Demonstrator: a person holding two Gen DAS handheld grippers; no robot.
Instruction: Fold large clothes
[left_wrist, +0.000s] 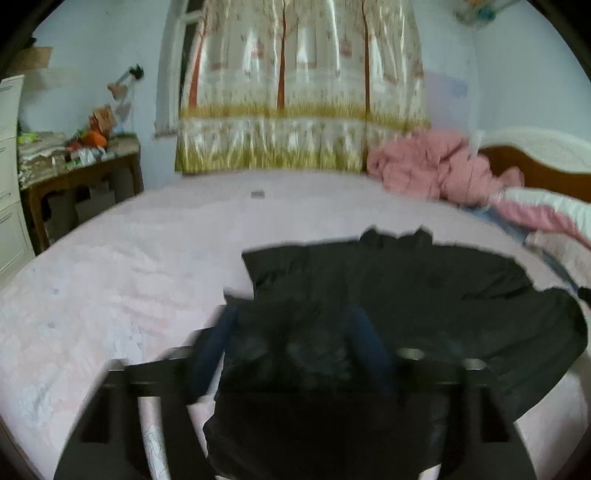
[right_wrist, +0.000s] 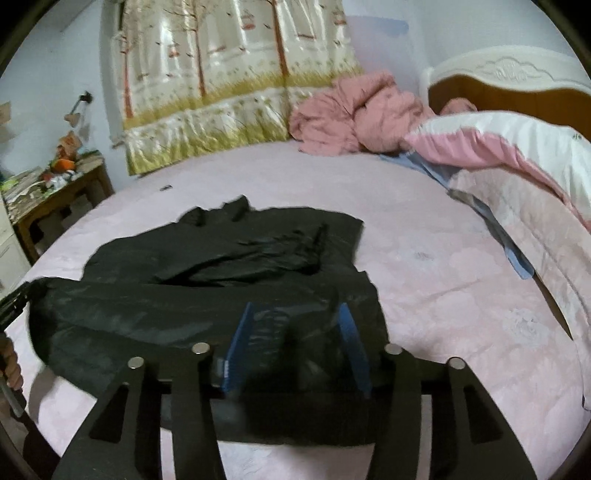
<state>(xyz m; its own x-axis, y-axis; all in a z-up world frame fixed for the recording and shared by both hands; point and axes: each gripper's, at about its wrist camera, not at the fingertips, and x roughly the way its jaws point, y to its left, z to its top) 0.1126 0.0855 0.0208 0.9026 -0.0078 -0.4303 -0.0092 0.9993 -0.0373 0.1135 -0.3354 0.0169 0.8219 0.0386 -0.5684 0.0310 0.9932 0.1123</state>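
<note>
Large black thin-fabric garment (right_wrist: 207, 295) lying on pink quilted bed (right_wrist: 424, 280), partly folded, near edge doubled over, wrinkled, sleeve bunched across middle. Left tongs (left_wrist: 291, 325) standing open, cloth lying loose between blue fingers (left_wrist: 364, 332), not pinched. Right tongs (right_wrist: 295, 328) likewise open over near hem. Judging fold just laid: lifting clear without snagging, smoothing creases, squaring edges before regripping.
</note>
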